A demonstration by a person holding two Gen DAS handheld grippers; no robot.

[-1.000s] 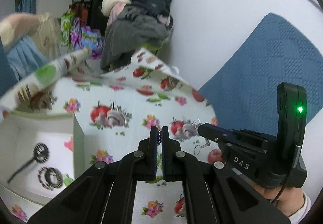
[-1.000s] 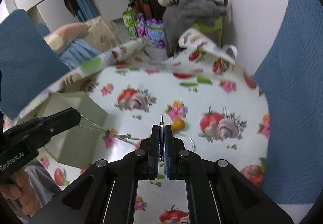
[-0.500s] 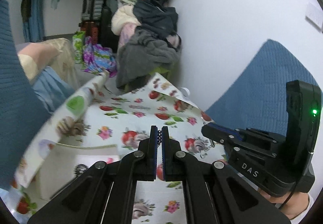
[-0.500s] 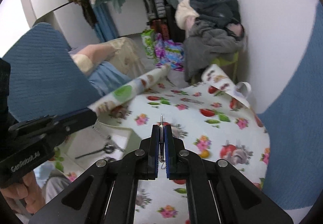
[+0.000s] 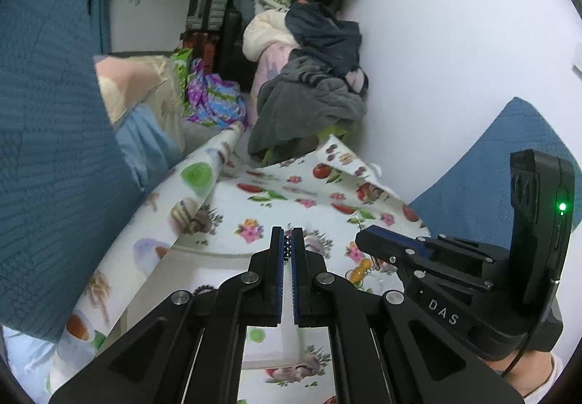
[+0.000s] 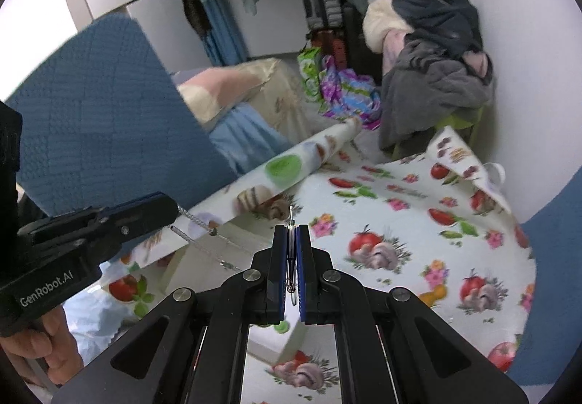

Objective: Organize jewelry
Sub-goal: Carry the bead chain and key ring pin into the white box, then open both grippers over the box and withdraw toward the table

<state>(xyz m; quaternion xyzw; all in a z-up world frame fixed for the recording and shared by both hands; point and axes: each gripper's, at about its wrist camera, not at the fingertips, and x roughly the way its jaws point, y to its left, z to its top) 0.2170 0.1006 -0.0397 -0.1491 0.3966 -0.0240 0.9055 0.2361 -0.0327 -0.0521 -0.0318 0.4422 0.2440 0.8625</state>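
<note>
- Above the fruit-print tablecloth (image 6: pixel 418 222), we hold one chain necklace (image 6: pixel 203 240) between two tools: the left gripper (image 5: pixel 287 247) is clamped nearly closed on its dark beaded end, the right gripper (image 6: pixel 291 240) pinched tight on a thin metal clasp end.
- The chain hangs slack between the two grippers over the white box (image 6: pixel 232 240), clear of the cloth.
- To do this step well, we judge both ends should travel together, level, so the chain neither snaps taut nor snags the box's rim, and it should be lowered into the box before either grip lets go.
- The box's inside is mostly hidden behind our own fingers; we cannot tell its compartments.
- A small orange trinket (image 6: pixel 433 293) on the cloth is too blurred to name.
- The chain's middle is lost behind the right gripper's body.
</note>
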